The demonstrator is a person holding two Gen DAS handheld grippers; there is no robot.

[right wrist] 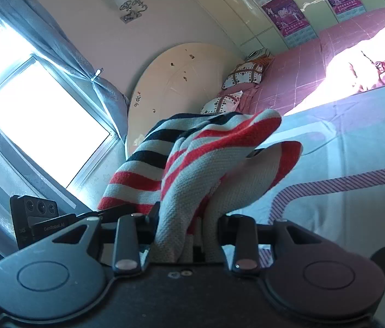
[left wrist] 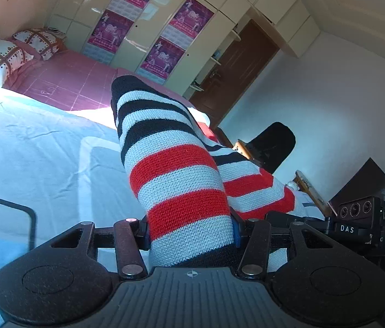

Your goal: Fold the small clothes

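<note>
My left gripper [left wrist: 191, 235] is black plastic with two big round bumps, silver screws, a ribbed grey middle and a tiny cross mark. My right gripper [right wrist: 185, 232] looks the same. Each has a box with three little round lenses.

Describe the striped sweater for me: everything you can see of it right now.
The sweater is a small knit with white stripes alternating with black ones toward one end and red ones toward the other. The weave looks coarse and soft. It is lifted off the bed, bunched and draped, not flat. The left gripper pinches one part and the right gripper another, with folds hanging between. How far it is folded cannot be judged.
</note>
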